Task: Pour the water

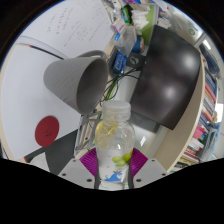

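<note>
A clear bottle (pixel 118 140) stands pinched between the gripper (pixel 117 164)'s purple pads (pixel 91 160), just short of a grey cup (pixel 76 78) tipped on its side, its mouth apparently facing the bottle. Pouring well likely means righting that cup first, then tilting the bottle slowly over its rim.

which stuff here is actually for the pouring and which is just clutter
For the job:
- water bottle, held between the gripper fingers
- grey cup, tilted beyond the bottle

Just lying about:
- black chair
- shelf of books
- red disc
</note>
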